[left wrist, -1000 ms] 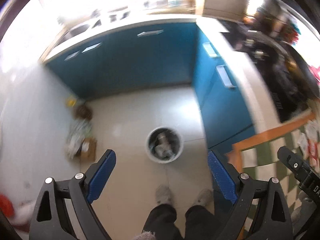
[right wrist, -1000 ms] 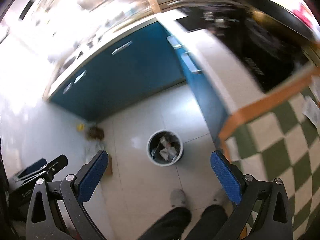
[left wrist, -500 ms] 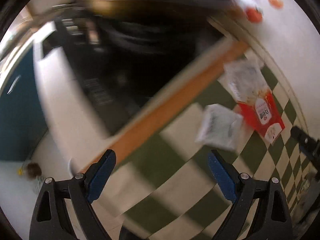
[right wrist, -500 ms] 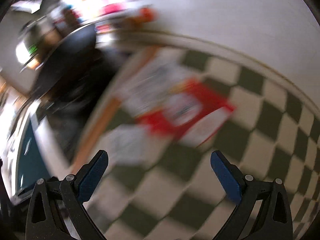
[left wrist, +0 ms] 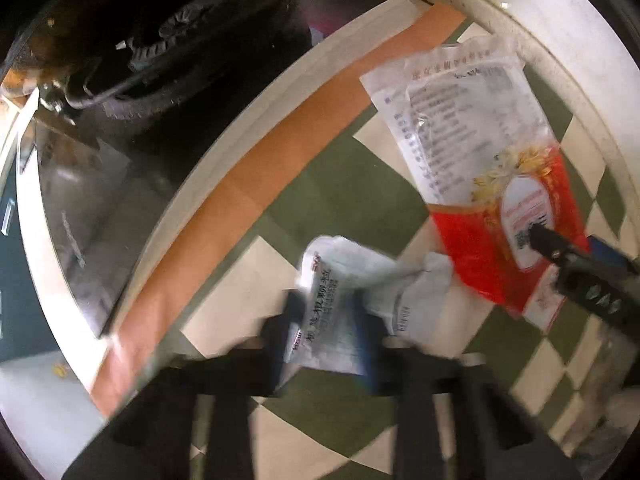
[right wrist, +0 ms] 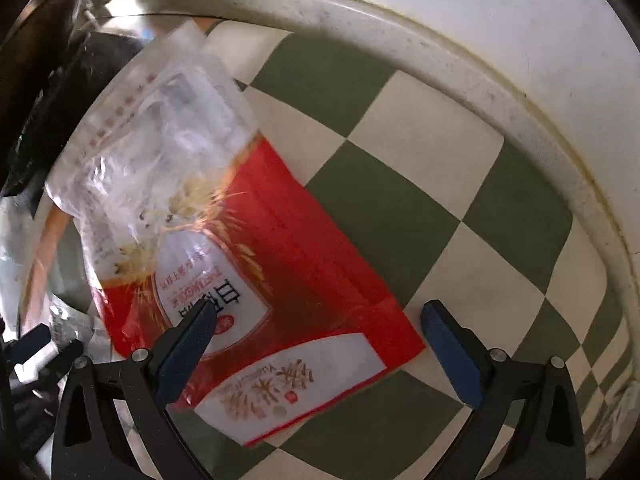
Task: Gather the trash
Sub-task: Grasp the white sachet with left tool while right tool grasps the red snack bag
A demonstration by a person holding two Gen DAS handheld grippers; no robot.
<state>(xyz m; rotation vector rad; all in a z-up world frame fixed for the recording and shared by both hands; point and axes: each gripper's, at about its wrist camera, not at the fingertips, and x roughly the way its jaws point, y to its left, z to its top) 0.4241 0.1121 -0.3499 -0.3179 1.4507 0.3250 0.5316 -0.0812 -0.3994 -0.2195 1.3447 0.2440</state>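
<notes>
A crumpled white plastic wrapper [left wrist: 352, 288] with printed text lies on the green-and-cream checkered surface. My left gripper [left wrist: 328, 320] is closed around its near end, blurred by motion. A large red and clear food bag [right wrist: 248, 248] lies flat beside it; it also shows in the left wrist view [left wrist: 500, 184]. My right gripper [right wrist: 316, 320] is open, its jaws straddling the bag's red lower end, the left finger over the bag and the right finger just past its edge. The right gripper's tip [left wrist: 560, 252] shows at the right of the left wrist view.
The checkered surface [right wrist: 420, 152] ends at a cream curved wall [right wrist: 480, 40] behind. An orange strip [left wrist: 280, 184] borders it on the left, beside a black stove with a burner [left wrist: 172, 40]. Blue cabinets and the floor lie far below at the left edge.
Both grippers swung from the floor bin up to the checkered surface. The left gripper has closed on the white wrapper. The right gripper has come down over the red bag, still open.
</notes>
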